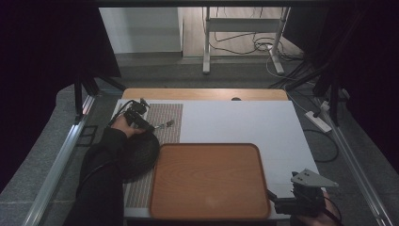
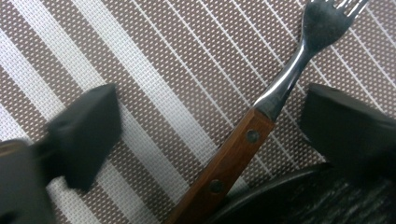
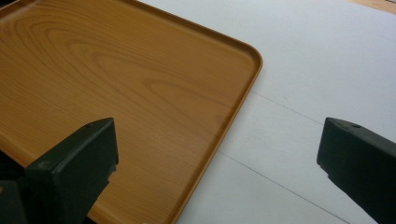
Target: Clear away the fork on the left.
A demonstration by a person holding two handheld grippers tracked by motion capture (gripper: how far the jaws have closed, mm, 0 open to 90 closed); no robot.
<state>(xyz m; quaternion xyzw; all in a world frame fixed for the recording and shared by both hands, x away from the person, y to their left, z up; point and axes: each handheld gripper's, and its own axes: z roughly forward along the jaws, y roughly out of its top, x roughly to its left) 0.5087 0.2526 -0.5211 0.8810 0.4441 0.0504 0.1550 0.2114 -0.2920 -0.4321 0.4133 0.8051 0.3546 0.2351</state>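
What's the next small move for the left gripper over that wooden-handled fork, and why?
Probably close the left gripper on the wooden-handled steel fork: its jaws stand open either side of the handle, which lies on the striped woven placemat, not yet gripped.

Wood-handled metal fork (image 2: 261,112); woven mat (image 2: 154,60); wooden tray (image 3: 107,84).

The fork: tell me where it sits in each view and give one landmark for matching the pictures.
High view: the fork lies upper left on the striped placemat, just ahead of the left hand-held gripper.
Left gripper view: the fork runs diagonally from bottom centre to top right between the open jaws, tines at the top edge.
Right gripper view: no fork here; it looks at the wooden tray.
Shared landmark: the striped placemat, seen in the high and left gripper views.
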